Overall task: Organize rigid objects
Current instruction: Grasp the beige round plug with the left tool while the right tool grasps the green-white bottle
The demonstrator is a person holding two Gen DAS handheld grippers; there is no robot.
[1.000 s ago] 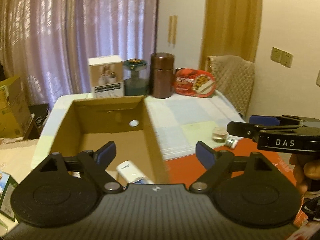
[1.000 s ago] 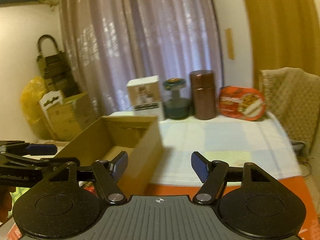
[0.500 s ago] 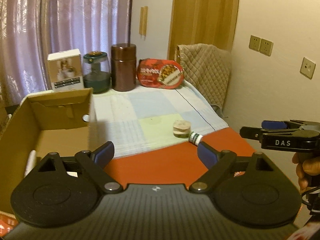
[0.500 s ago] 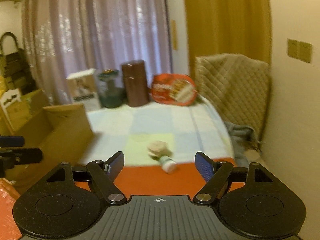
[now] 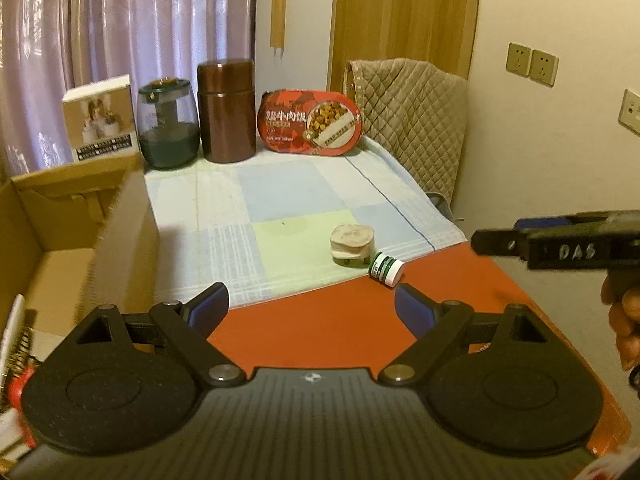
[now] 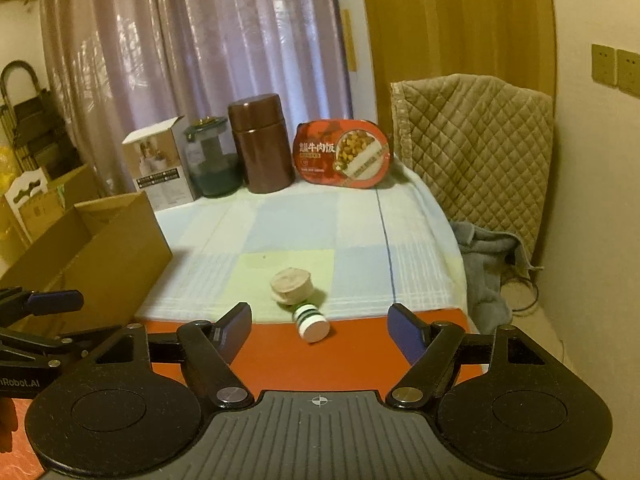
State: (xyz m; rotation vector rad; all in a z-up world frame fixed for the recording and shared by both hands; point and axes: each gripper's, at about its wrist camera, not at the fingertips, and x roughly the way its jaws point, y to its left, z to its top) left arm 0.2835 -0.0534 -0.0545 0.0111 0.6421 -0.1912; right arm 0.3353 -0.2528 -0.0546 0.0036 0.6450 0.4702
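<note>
Small white pill bottle w/ green stripes (image 6: 311,321) lay on its side at the cloth edge on the bench (image 6: 276,356), touching a tan wooden puck (image 6: 291,284). Right claw (image 6: 320,326) empty, jaws closing, bottle not yet btwn them; left claw (image 5: 312,307) wide, empty. Risk: round bottle could roll off if nudged.

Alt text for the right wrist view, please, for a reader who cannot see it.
The right gripper, its jaws closing on nothing, points at a small green-and-white bottle lying on its side against a tan round block. A cardboard box stands left; containers line the far table edge.
</note>
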